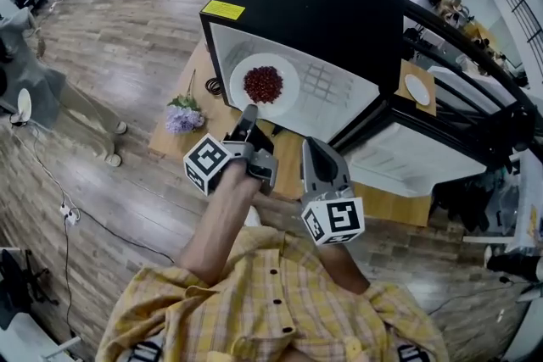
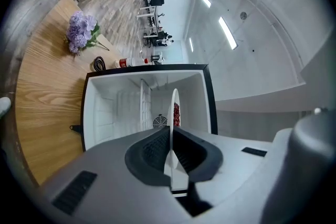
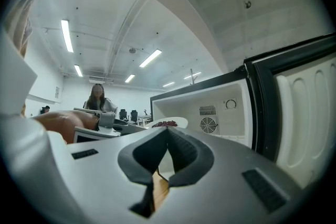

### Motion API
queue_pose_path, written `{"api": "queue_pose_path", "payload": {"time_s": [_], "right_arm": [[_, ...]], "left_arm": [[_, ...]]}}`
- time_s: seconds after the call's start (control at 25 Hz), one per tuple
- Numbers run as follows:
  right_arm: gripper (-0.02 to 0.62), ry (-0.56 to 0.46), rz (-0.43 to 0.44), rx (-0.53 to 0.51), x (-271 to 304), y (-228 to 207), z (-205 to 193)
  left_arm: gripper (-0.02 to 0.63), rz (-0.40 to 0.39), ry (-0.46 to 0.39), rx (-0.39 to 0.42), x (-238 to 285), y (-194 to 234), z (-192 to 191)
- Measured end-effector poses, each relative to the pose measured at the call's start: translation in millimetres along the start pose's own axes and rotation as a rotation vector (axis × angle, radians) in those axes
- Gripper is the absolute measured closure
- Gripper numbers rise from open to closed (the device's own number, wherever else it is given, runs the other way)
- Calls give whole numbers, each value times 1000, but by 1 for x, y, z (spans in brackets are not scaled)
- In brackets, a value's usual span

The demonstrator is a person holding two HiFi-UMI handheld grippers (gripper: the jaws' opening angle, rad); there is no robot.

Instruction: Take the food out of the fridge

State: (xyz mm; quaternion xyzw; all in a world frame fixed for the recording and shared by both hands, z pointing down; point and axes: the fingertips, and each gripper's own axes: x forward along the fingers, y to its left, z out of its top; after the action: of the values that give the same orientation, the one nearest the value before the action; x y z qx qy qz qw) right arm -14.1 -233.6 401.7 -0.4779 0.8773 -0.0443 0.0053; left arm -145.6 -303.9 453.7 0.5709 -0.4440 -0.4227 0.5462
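At the mouth of the fridge (image 1: 314, 13), rim-pinched in the left gripper (image 2: 171, 136): stiff, breakable plate (image 1: 287, 99) of loose red food (image 1: 263, 83), best kept level; right gripper (image 3: 167, 134) closed on nothing.

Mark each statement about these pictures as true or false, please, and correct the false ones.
1. The left gripper is shut on the rim of the white plate. True.
2. The food on the plate is green. False: it is dark red.
3. The door of the black fridge is closed. False: it stands open and the white inside shows.
4. The right gripper holds nothing. True: its jaws are together with nothing between them.
5. Purple flowers lie on the wooden table beside the fridge. True.
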Motion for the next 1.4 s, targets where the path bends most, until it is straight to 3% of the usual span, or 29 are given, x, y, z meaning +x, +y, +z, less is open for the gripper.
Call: {"api": "queue_pose_path", "payload": {"time_s": [0.72,1.4], "right_arm": [[589,-32,68,9,-38,7,2],[589,-23,112,11,-72,24,1]], "left_arm": [[589,-40,-96,5,-68,-23,-27],[589,-57,-112,-26,-124,-35,-59]]}}
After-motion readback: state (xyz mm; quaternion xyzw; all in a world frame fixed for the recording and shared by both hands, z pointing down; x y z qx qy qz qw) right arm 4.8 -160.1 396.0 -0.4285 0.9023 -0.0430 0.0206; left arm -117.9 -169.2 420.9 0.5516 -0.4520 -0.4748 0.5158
